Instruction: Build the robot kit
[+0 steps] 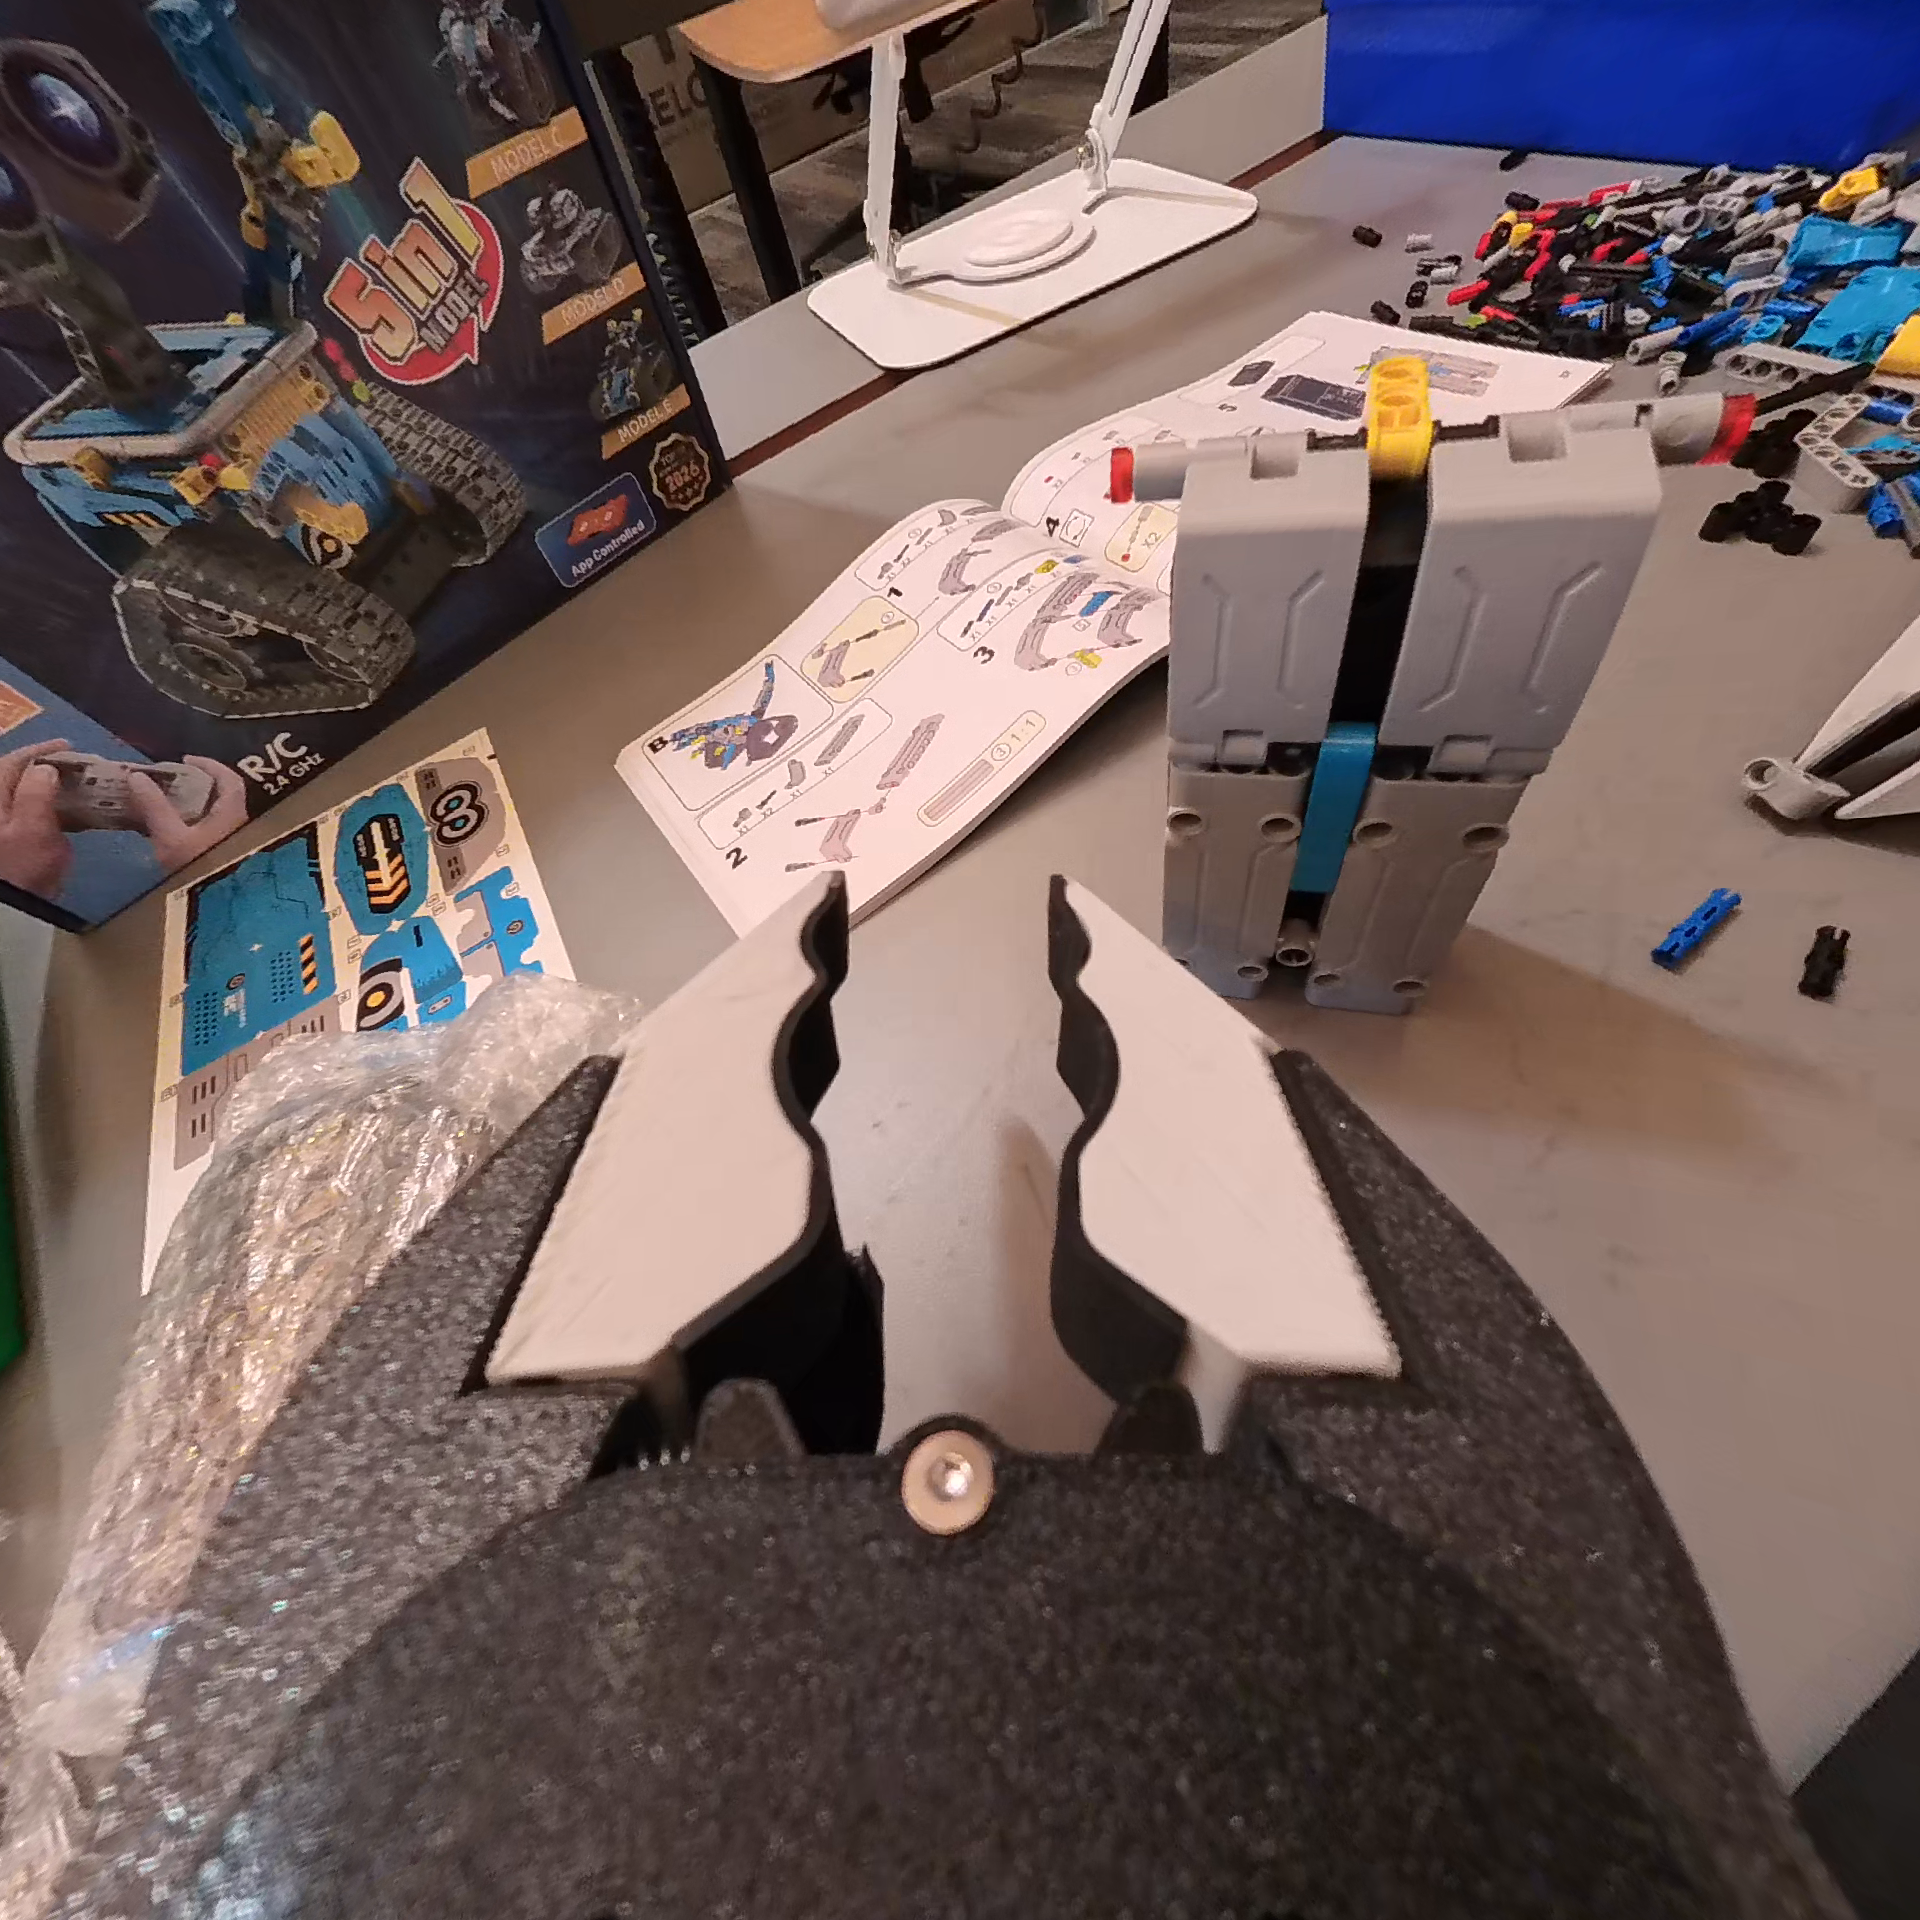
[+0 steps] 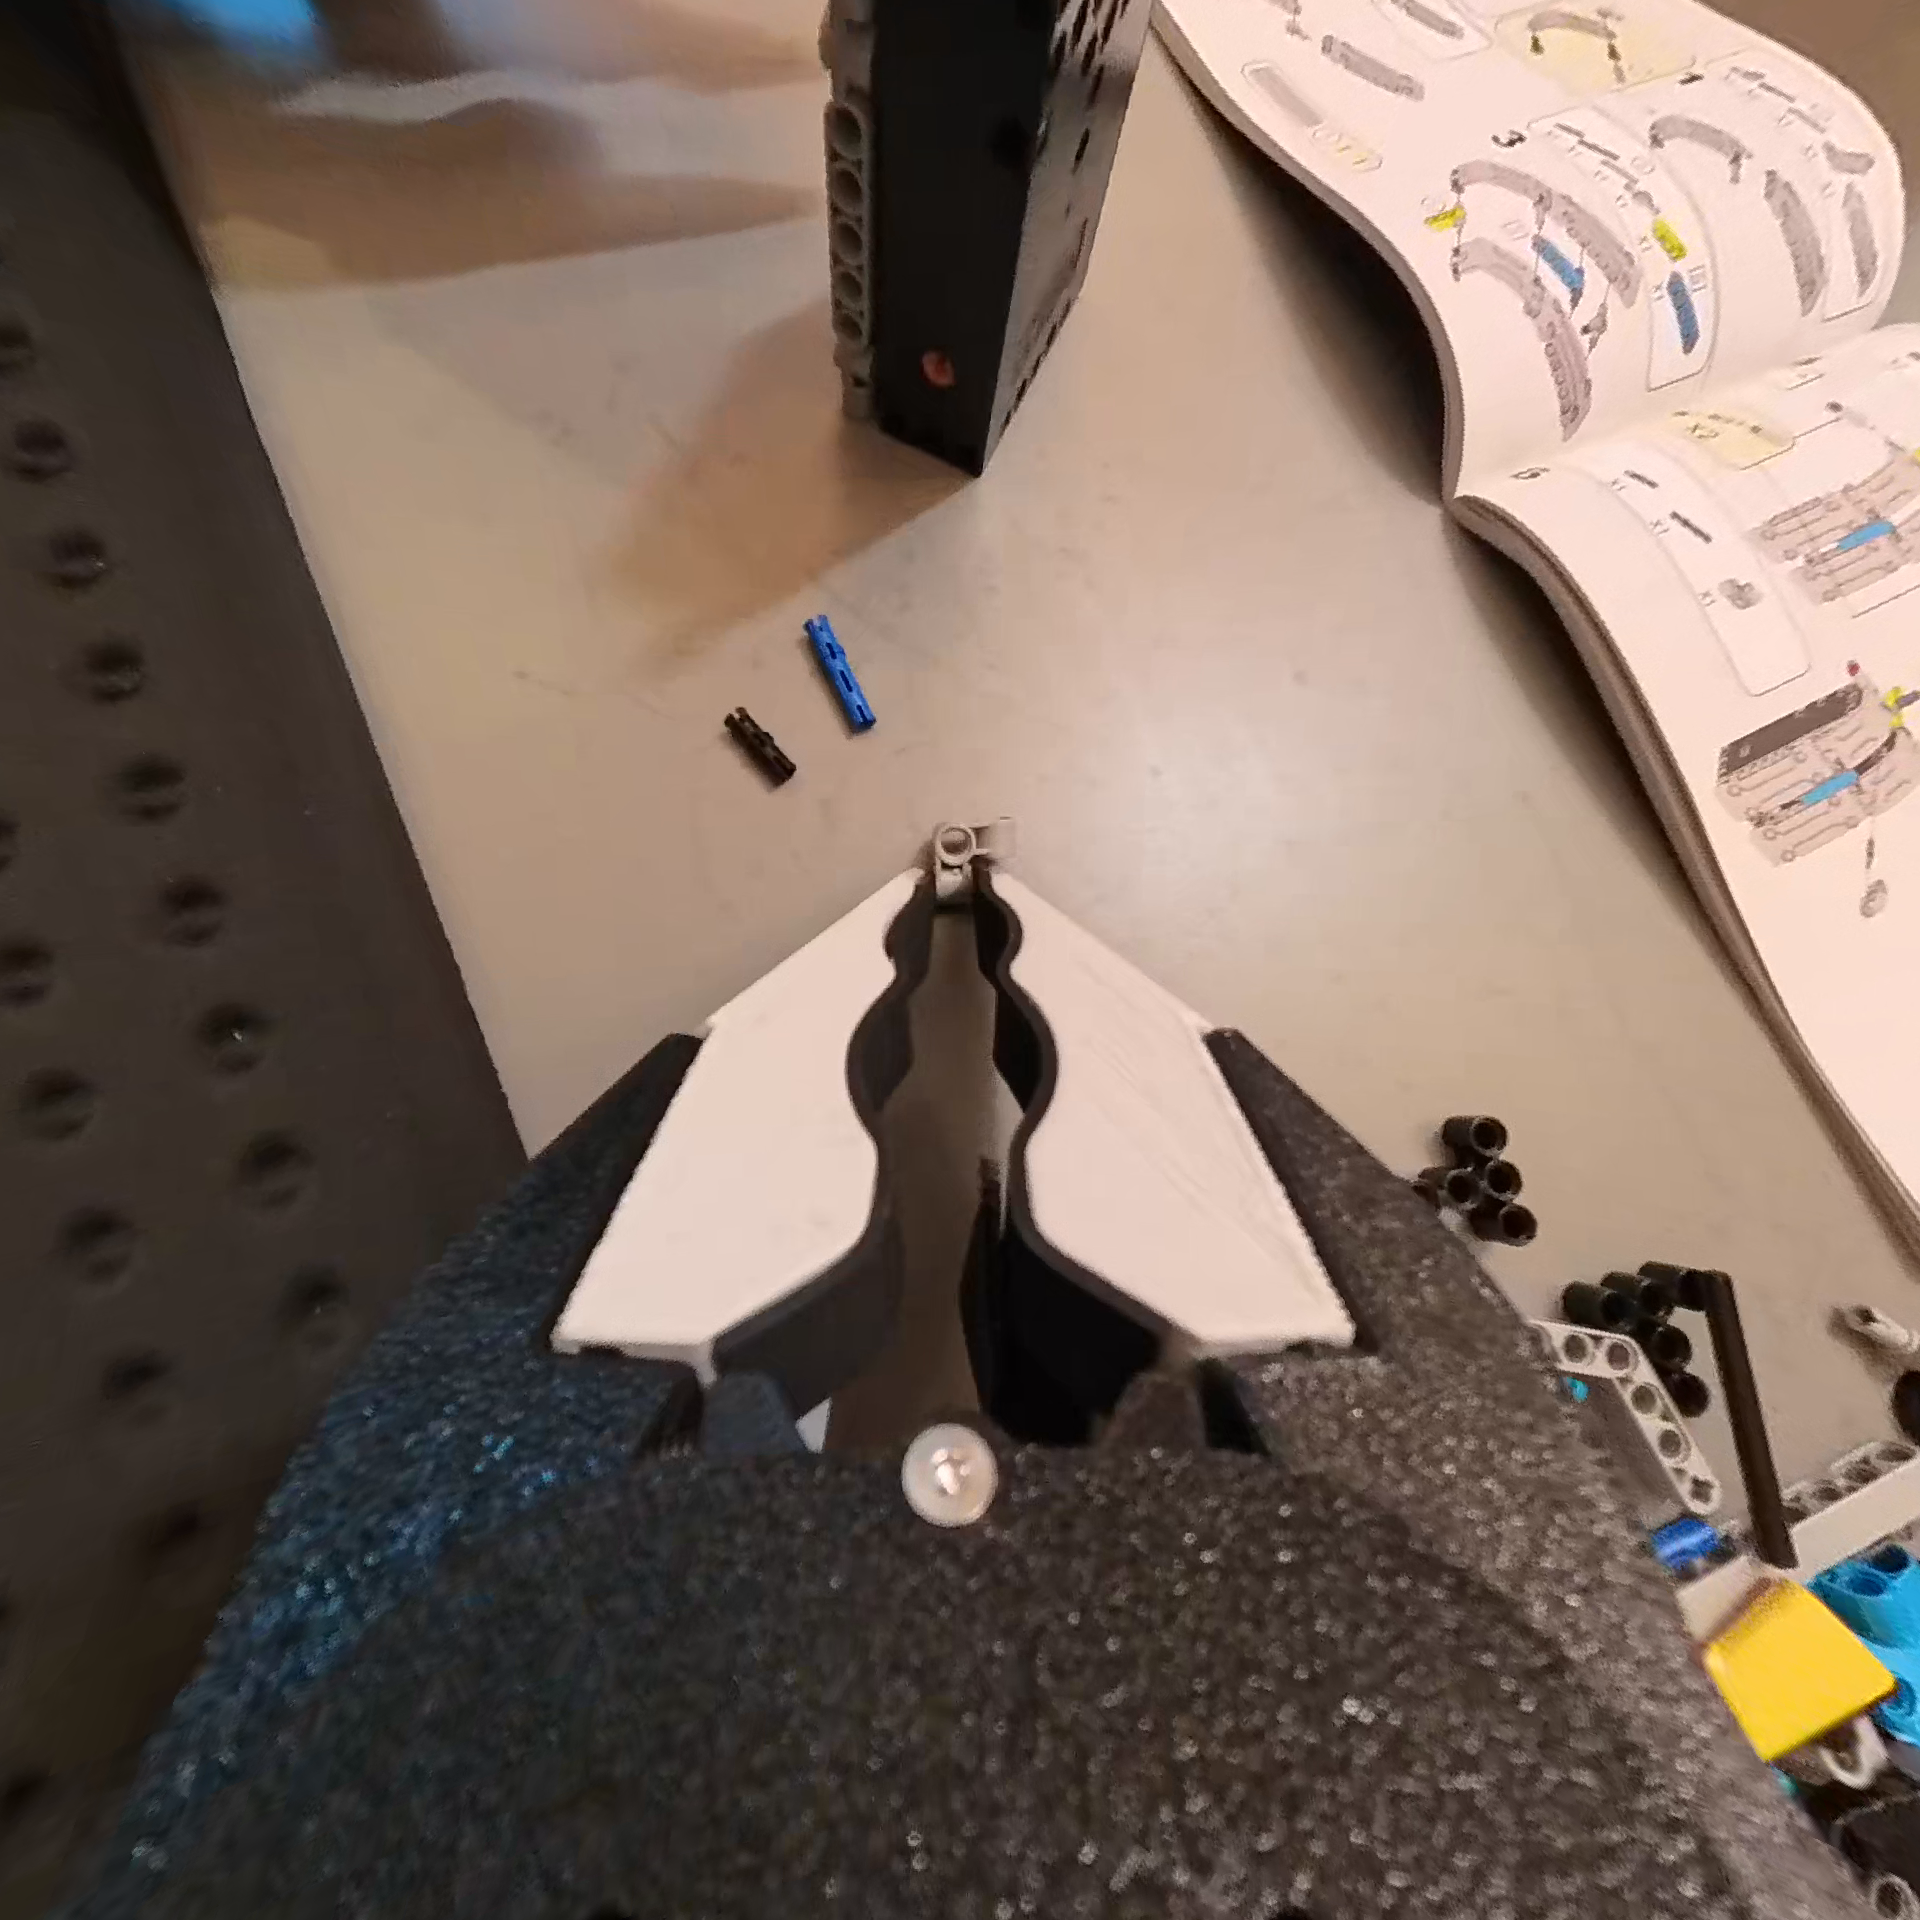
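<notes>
We are pinching a small grey plastic connector piece (image 2: 961,847) between the tips of the right gripper (image 2: 954,883), whose jaws are pressed almost together on it just above the grey desk (image 2: 1195,727). Our left gripper (image 1: 945,914) is hovering with its jaws spread and empty, beside crinkled clear bubble wrap (image 1: 343,1143). Just ahead of it a grey brick-built block with a blue strip and yellow top connector (image 1: 1392,707) is standing upright. A loose blue pin (image 2: 840,673) and black pin (image 2: 760,745) are lying near the right tips. We are judging that a grip this shallow needs steady pressure and slow, level movement. The open instruction booklet (image 1: 904,686) is lying beyond.
</notes>
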Demonstrator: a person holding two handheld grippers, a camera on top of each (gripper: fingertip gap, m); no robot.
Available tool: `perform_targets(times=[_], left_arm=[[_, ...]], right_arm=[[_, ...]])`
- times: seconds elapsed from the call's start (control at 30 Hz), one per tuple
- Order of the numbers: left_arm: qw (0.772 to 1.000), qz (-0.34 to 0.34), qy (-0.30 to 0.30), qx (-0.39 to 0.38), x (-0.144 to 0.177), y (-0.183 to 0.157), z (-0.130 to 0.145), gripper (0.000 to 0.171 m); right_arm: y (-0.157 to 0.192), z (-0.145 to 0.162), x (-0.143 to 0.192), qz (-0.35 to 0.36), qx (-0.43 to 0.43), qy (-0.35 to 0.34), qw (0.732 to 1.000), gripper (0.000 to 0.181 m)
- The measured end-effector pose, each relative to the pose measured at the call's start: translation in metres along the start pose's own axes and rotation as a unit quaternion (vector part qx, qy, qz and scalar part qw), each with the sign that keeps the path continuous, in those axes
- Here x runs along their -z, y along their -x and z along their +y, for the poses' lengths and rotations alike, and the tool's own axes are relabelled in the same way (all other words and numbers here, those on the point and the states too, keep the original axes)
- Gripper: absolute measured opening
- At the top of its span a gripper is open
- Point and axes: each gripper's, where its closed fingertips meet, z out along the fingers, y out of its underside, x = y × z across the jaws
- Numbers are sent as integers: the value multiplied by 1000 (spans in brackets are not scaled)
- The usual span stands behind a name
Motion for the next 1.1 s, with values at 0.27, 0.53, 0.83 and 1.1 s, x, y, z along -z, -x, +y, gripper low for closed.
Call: perform_targets(times=[0.27, 0.53, 0.83, 1.1], left_arm=[[1000, 6, -1, 2, 1, -2, 0, 38], [1000, 9, 2, 7, 0, -2, 2, 38], [1000, 9, 2, 12, 0, -1, 2, 38], [1000, 11, 2, 14, -1, -1, 2, 38]], right_arm=[[-1, 0, 0, -4, -10, -4, 1000, 7], [-1, 0, 0, -6, -11, -6, 1000, 6], [-1, 0, 0, -3, -8, -6, 1000, 6], [-5, 1, 1, 17, 1, 2, 1000, 6]])
